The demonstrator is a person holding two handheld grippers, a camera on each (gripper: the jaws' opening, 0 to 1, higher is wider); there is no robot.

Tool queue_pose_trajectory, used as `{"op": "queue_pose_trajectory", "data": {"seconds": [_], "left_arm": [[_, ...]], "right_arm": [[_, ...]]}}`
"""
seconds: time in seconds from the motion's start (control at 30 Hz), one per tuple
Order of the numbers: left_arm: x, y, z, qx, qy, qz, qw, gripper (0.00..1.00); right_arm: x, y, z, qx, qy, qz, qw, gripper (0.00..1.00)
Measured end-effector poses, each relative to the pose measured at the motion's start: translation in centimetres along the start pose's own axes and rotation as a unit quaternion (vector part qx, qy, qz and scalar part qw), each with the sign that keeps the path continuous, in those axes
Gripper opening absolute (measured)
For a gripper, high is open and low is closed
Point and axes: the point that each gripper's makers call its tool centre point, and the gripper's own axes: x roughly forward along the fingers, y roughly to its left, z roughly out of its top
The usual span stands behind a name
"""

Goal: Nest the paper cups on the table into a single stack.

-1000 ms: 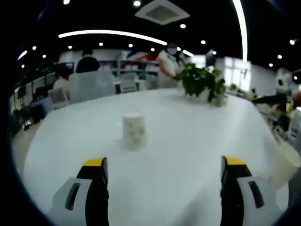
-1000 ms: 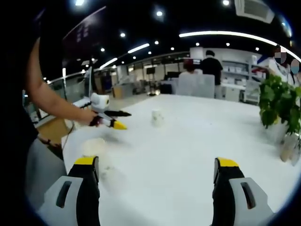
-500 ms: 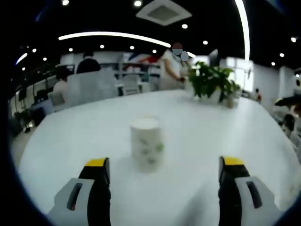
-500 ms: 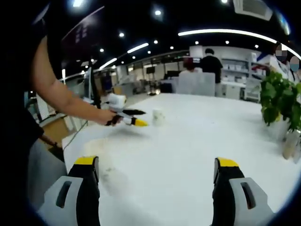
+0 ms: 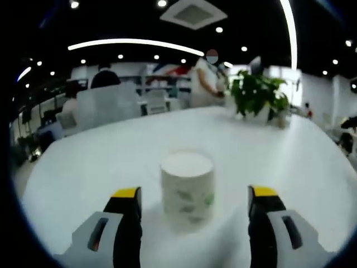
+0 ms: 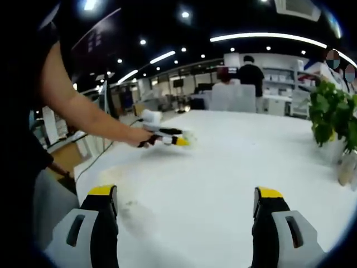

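A white paper cup [image 5: 188,190] with a green leaf print stands upside down on the white table [image 5: 78,167]. My left gripper [image 5: 194,192] is open, with one yellow-tipped jaw on each side of the cup and a gap between each jaw and the cup wall. In the right gripper view, a person's bare arm reaches in from the left holding the left gripper [image 6: 167,137], whose tips cover most of the cup [image 6: 190,135]. My right gripper [image 6: 186,193] stands open over bare table [image 6: 223,167], with nothing between its jaws.
A potted green plant [image 5: 257,96] [image 6: 332,118] stands near the table's far right edge. People [image 5: 203,78] and chairs [image 5: 106,103] are beyond the far side. The table's near-left edge [image 6: 83,167] curves past the person's arm.
The left gripper has moved forward to the cup, which now sits between its jaws, and the jaws have narrowed a little. The right gripper has held still.
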Motion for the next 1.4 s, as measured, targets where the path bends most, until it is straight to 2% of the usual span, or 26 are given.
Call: {"op": "queue_pose_trajectory", "data": {"seconds": [0.2, 0.27, 0.4, 0.97, 1.2, 1.27, 1.4], "left_arm": [[1.1, 0.1, 0.4, -0.009, -0.001, 0.000, 1.0000, 0.64], [1.2, 0.3, 0.8, -0.038, -0.011, 0.007, 0.9992, 0.56], [1.3, 0.5, 0.7, -0.021, -0.001, 0.010, 0.9997, 0.41], [1.5, 0.5, 0.9, -0.009, 0.010, -0.008, 0.9999, 0.38], [1.5, 0.4, 2.9, -0.019, 0.005, -0.014, 0.9997, 0.38], [1.5, 0.6, 3.5, -0.001, 0.007, -0.009, 0.9999, 0.38], [1.3, 0.8, 5.1, -0.009, 0.004, -0.016, 0.9998, 0.39]], "right_arm": [[0.1, 0.0, -0.4, 0.003, 0.003, 0.000, 1.0000, 1.00], [0.1, 0.0, -0.4, 0.003, 0.004, 0.001, 1.0000, 1.00], [0.1, -0.1, -0.1, 0.006, 0.000, -0.001, 1.0000, 1.00], [-0.1, -0.1, 0.1, 0.008, 0.002, 0.000, 1.0000, 1.00], [-0.1, -0.1, 0.5, 0.005, -0.001, 0.001, 1.0000, 1.00], [0.0, -0.1, 0.7, 0.008, -0.005, -0.001, 1.0000, 1.00], [0.1, 0.2, 0.8, -0.002, -0.004, 0.004, 1.0000, 1.00]]}}
